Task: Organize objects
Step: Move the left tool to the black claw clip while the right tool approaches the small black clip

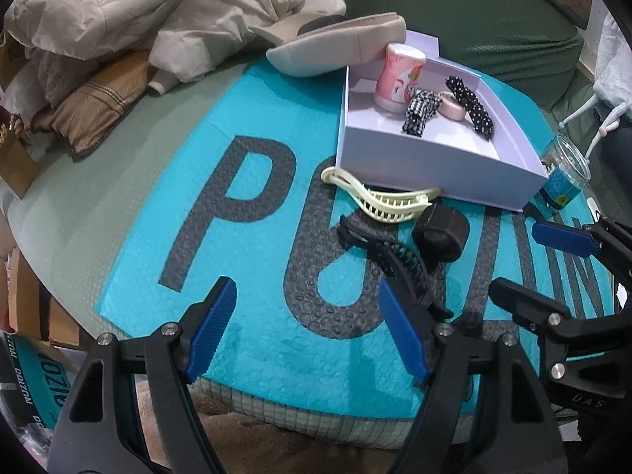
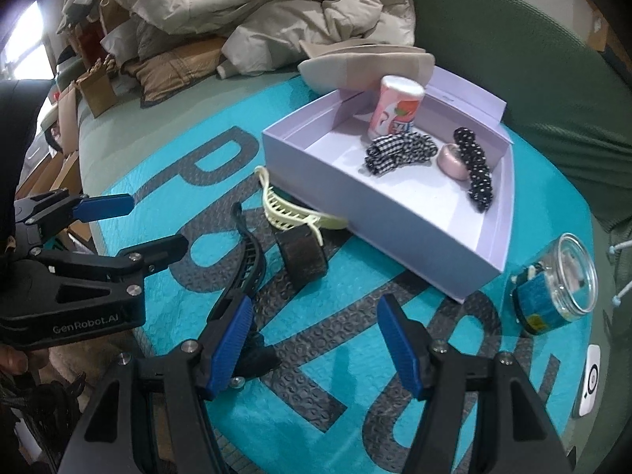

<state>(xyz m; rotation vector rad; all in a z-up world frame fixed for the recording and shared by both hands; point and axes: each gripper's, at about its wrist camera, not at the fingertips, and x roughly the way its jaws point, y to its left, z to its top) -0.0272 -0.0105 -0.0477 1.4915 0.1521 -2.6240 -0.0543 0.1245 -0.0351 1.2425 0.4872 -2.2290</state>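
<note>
An open lavender box [image 1: 434, 166] [image 2: 395, 213] stands on a teal bubble mailer [image 1: 245, 276] [image 2: 355, 355]. It holds a pink can [image 1: 399, 77] [image 2: 395, 106], a gingham scrunchie [image 1: 420, 112] [image 2: 399, 150], a pink ring [image 1: 454, 106] [image 2: 454, 162] and a polka-dot clip [image 1: 472, 104] [image 2: 474, 166]. In front of the box lie a cream claw clip [image 1: 379, 197] [image 2: 284, 205], a black claw clip [image 1: 391, 256] [image 2: 249, 260] and a brown band [image 1: 440, 235] [image 2: 302, 260]. My left gripper [image 1: 308, 316] [image 2: 152, 223] is open beside the black clip. My right gripper [image 2: 316, 335] [image 1: 529, 264] is open too, its left pad at that clip's near end.
A glass jar with a blue label [image 1: 565, 175] [image 2: 553, 288] stands right of the box. Behind it lie a beige cap [image 1: 339, 45] [image 2: 367, 65] and a puffy jacket [image 1: 158, 8] [image 2: 256, 0]. A small white device [image 2: 590, 379] sits at the right edge. Green cushions surround the mailer.
</note>
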